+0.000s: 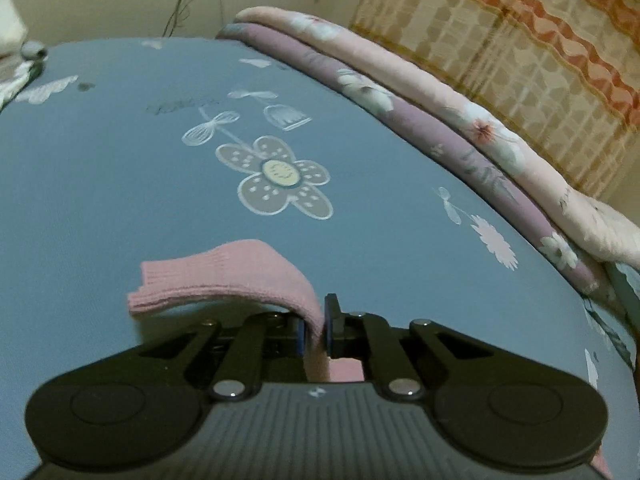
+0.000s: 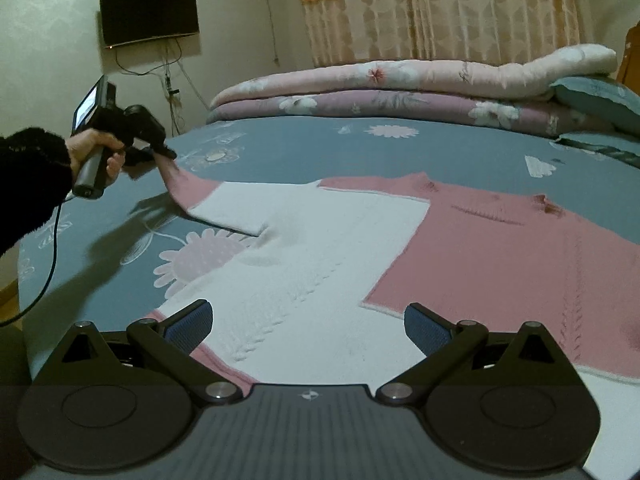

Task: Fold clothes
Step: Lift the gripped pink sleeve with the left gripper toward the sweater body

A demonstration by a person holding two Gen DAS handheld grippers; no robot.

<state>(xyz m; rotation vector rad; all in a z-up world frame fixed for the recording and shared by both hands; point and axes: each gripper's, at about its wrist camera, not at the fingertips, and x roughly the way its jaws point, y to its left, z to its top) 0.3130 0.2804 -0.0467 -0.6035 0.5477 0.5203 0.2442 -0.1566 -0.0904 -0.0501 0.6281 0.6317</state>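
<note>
**Pink cuff held, other gripper wide open**

Blue bedding with white and pink flowers covers the bed (image 2: 280, 148), and a pink and white sweater (image 2: 320, 248) lies flat on it. At the far side I see two folded quilts, a pink quilt (image 2: 400, 74) on top of a purple quilt (image 2: 400, 106). Behind them hangs a curtain (image 2: 440, 12) with an orange band. On the wall is a dark screen (image 2: 149, 14) with wires hanging under it.

My left gripper (image 1: 316, 330) has its jaws pressed tight on the pink sleeve cuff (image 1: 224, 280). The cuff sticks out past the fingers and bends to the left, up off the bed. From the right wrist view I see a hand (image 2: 96, 152) in a fuzzy black sleeve (image 2: 30, 184) holding that gripper by its handle. The sleeve of the sweater is pulled up and away from the body, so it hangs in the air with a shadow below.

My right gripper (image 2: 308, 326) is spread wide apart and holds nothing. It sits low over the near part of the sweater, over the white part. I cannot tell if its blue pads (image 2: 192, 326) touch the cloth.

The near edge of the sweater is hidden under the right gripper's body. The right side of the sweater is cut off by the picture edge. The far left corner in the left wrist view is blurry, with some white things I cannot make out
</note>
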